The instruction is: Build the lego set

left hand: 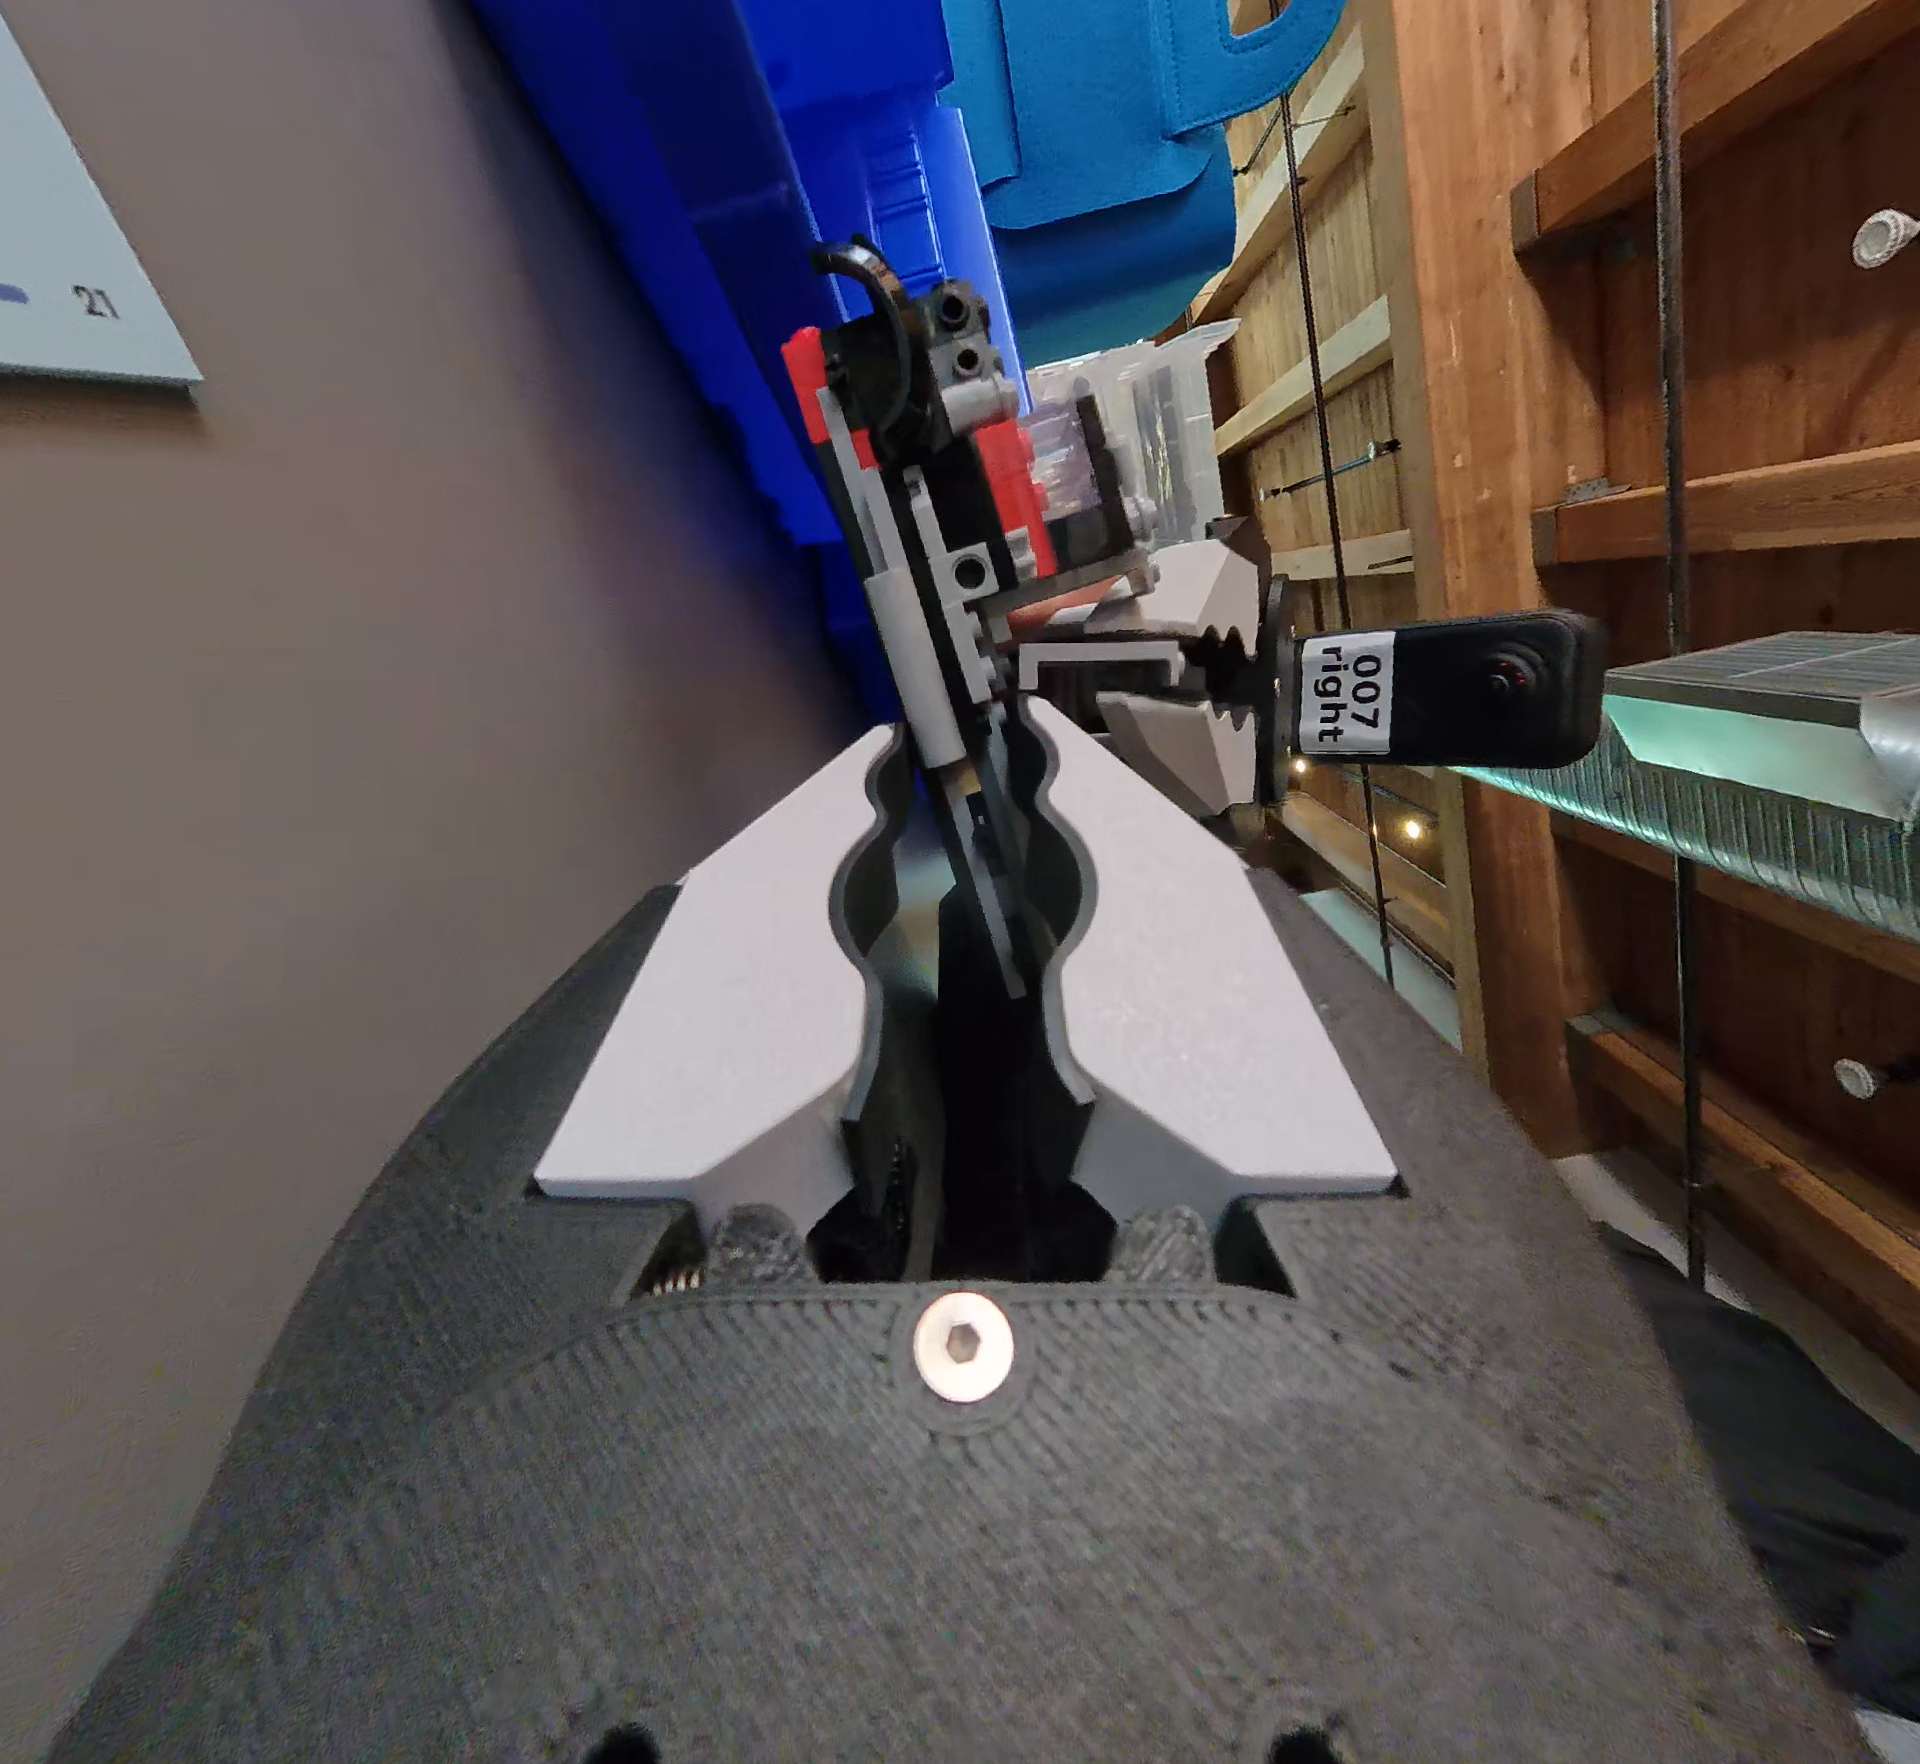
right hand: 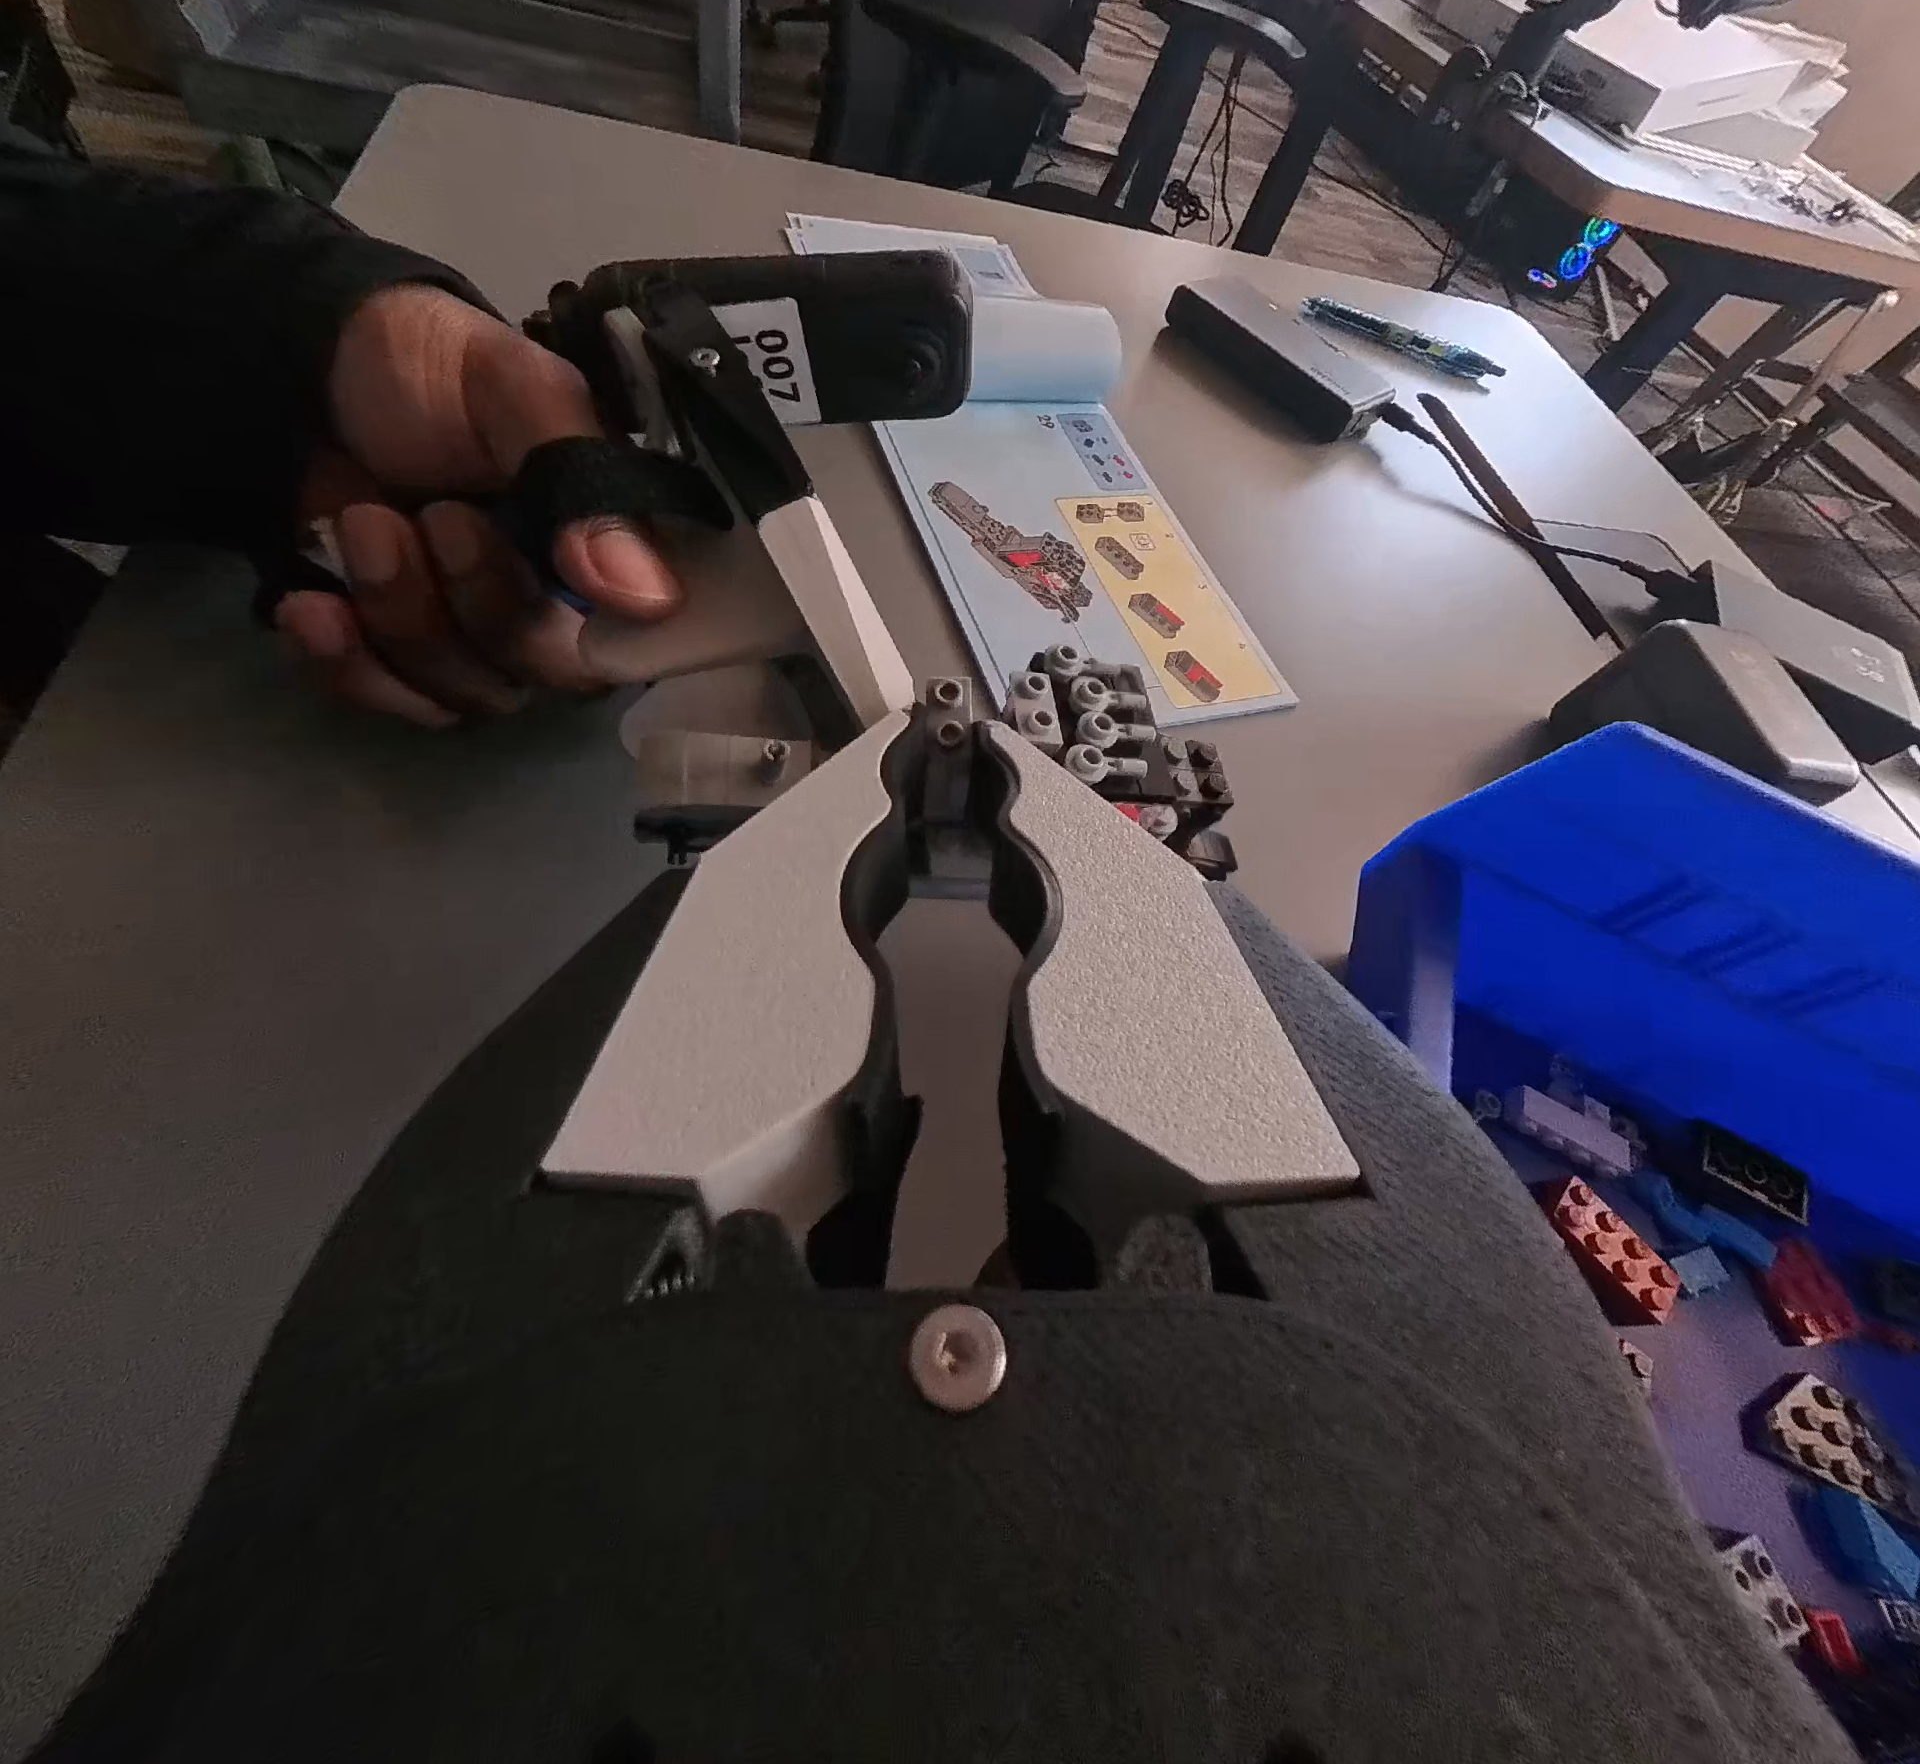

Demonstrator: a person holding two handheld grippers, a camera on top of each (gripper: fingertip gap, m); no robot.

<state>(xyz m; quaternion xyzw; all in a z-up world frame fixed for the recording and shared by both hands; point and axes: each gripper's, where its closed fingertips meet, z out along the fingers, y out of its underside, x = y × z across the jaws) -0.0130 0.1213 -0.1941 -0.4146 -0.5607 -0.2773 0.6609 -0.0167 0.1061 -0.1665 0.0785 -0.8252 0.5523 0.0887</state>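
1. Here, at the far left of the right wrist view, a hand (right hand: 457, 509) in a dark sleeve is seen wrapped around the handle of the left gripper (right hand: 894, 706), whose black camera (right hand: 831, 338) carries a white label.
2. In the left wrist view, the left gripper (left hand: 961, 758) is pressed onto the flat base of the lego model (left hand: 935, 519), a black, grey and red build held tilted in the air.
3. At the centre of the right wrist view, the right gripper (right hand: 951, 738) is closed on a small dark grey studded brick (right hand: 948, 712) at the edge of the model (right hand: 1122, 738), just above the grey table (right hand: 312, 883).
4. Beyond the model, an open instruction booklet (right hand: 1091, 551) lies flat on the table.
5. Farther right, a dark rectangular device (right hand: 1278, 358) with a cable rests on the table.
6. At the right edge, a blue bin (right hand: 1662, 935) holds loose bricks (right hand: 1610, 1247) in red, blue and black.
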